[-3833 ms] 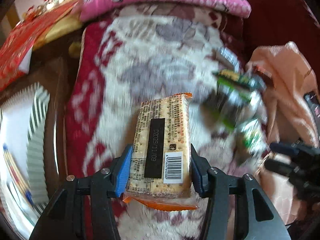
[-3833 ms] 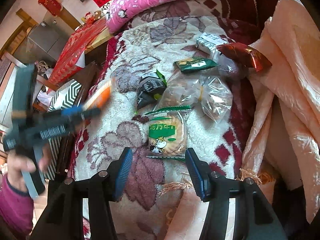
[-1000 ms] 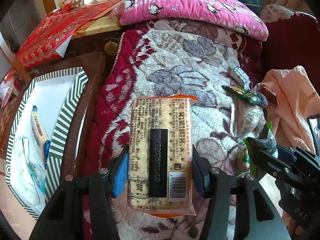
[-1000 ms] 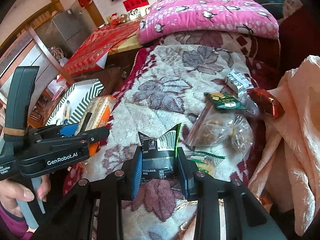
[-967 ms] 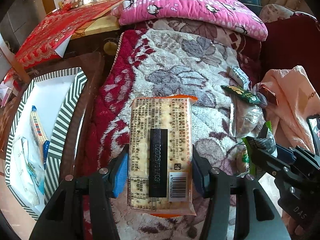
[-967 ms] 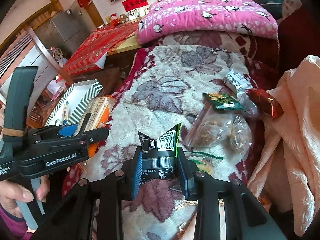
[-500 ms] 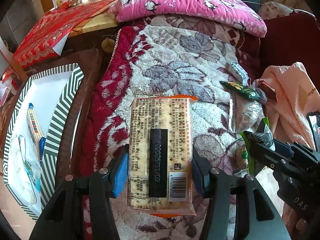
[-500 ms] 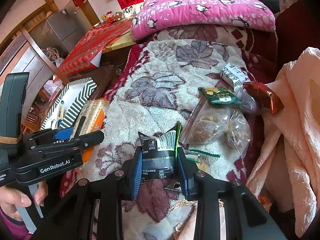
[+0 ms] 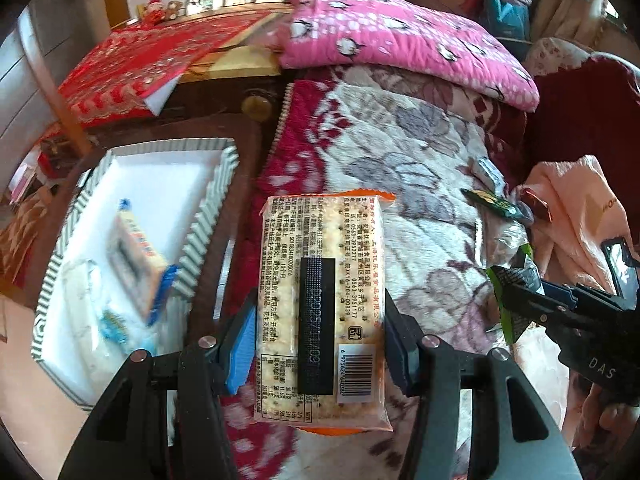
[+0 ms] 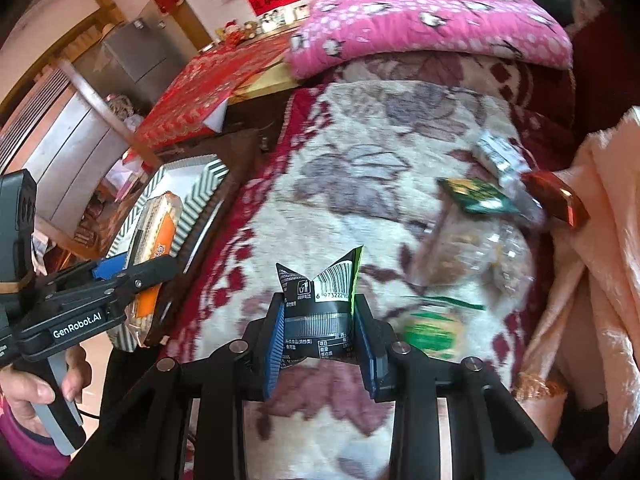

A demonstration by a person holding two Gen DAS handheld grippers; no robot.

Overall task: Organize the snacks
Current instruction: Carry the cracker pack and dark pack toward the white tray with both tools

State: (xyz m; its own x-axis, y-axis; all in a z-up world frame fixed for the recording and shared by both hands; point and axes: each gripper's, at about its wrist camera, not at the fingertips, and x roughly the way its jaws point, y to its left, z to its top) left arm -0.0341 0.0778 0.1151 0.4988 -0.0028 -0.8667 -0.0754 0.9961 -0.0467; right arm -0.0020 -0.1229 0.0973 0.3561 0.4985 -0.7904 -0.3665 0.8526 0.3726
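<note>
**Left wrist view: cracker pack could miss the tray**

Left gripper pinches the cracker pack above the blanket, beside the striped tray; an early release drops it short; right gripper clamps a dark snack packet, crushable.

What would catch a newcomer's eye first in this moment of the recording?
Probably the long cracker packet clamped in the left claw, filling the middle of the left wrist view beside the striped box. Next, the crumpled black pouch pinched in the right claw, above the flowered blanket.
</note>
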